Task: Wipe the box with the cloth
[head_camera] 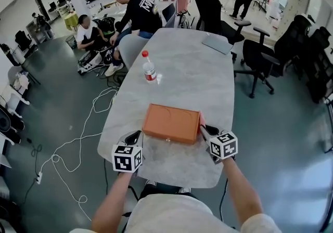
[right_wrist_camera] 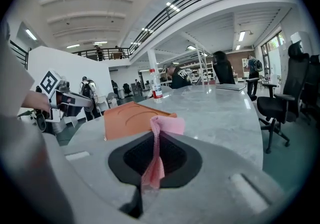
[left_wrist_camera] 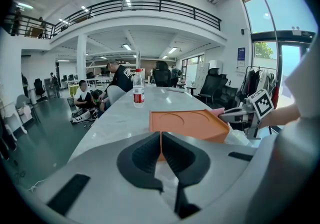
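Observation:
An orange box point(head_camera: 171, 123) with two round dents in its lid lies near the table's front edge. My right gripper point(head_camera: 205, 130) is at the box's right end, shut on a pink cloth point(right_wrist_camera: 159, 133) that sticks up between the jaws; the box point(right_wrist_camera: 131, 115) lies just left of it. My left gripper point(head_camera: 133, 138) is at the box's front left corner, shut with nothing between its pads point(left_wrist_camera: 145, 153). In the left gripper view the box point(left_wrist_camera: 187, 123) lies just beyond the tips, with the cloth point(left_wrist_camera: 218, 111) at its far right corner.
A water bottle point(head_camera: 149, 67) with a red cap stands mid-table beyond the box. A grey laptop point(head_camera: 217, 43) lies at the far right. Office chairs point(head_camera: 260, 55) stand to the right, people sit at the far left, and cables point(head_camera: 78, 138) trail over the floor.

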A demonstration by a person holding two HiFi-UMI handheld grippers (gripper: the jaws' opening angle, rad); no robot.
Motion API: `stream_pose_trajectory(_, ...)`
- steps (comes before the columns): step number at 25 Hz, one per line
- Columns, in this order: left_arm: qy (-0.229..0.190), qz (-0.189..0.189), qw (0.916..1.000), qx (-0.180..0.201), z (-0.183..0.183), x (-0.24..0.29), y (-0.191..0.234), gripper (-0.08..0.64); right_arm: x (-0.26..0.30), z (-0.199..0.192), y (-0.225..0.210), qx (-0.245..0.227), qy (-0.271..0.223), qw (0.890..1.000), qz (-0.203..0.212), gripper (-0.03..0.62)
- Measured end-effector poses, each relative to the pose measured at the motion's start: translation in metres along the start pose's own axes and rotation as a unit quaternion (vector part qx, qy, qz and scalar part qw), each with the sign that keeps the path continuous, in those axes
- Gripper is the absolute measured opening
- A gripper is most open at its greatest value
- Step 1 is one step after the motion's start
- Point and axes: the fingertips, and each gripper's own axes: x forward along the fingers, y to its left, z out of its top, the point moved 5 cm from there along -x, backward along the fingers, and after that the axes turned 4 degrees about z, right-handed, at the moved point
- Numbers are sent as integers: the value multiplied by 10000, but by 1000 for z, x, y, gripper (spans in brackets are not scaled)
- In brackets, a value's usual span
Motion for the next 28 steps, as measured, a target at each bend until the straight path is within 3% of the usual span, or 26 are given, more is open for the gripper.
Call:
stream_pose_trajectory(17, 60, -293, 9995, 127, 1, 7, -10, 15, -21, -10, 36, 44, -191, 9994, 289, 15)
stream_pose_trajectory(28, 70, -603, 9976, 318, 14, 19, -11, 15, -31, -21, 55, 218, -245, 9994, 119, 15)
